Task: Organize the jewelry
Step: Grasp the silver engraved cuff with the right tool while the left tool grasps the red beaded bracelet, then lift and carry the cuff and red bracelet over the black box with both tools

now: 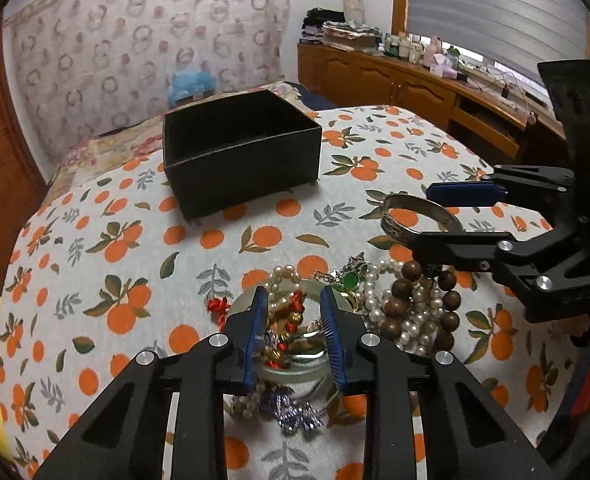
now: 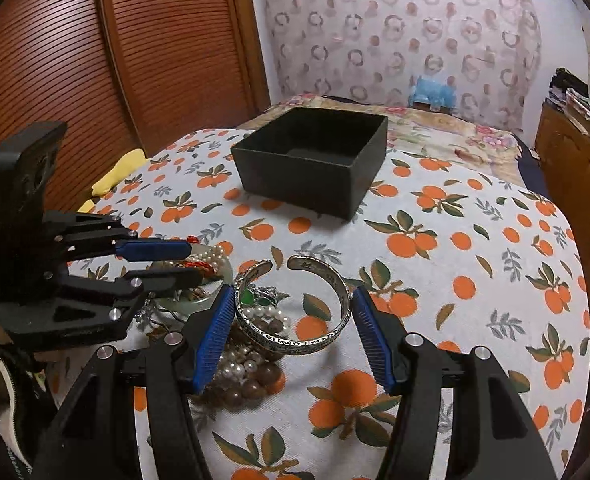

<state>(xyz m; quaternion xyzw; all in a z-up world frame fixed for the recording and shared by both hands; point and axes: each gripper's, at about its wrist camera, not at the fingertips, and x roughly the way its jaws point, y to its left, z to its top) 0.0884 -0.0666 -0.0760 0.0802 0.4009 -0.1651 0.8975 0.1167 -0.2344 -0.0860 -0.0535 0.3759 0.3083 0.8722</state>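
A pile of jewelry lies on the orange-print cloth: pearl strands (image 1: 379,304), brown wooden beads (image 1: 409,300), a green stone piece (image 1: 351,278) and red-gold pieces on a pale jade bangle (image 1: 295,364). My left gripper (image 1: 293,312) is open, its blue pads on either side of the red-gold tangle inside the bangle. My right gripper (image 2: 291,312) is open around a silver cuff bracelet (image 2: 295,312), which lies between the pads (image 2: 215,334); it also shows in the left wrist view (image 1: 415,212). An open, empty black box (image 2: 315,156) stands farther back.
The cloth-covered surface (image 2: 475,280) curves away to the right. A yellow cloth (image 2: 119,172) lies at its left edge. A wooden slatted door (image 2: 95,60) is on the left, and a wooden dresser with clutter (image 1: 415,76) on the right.
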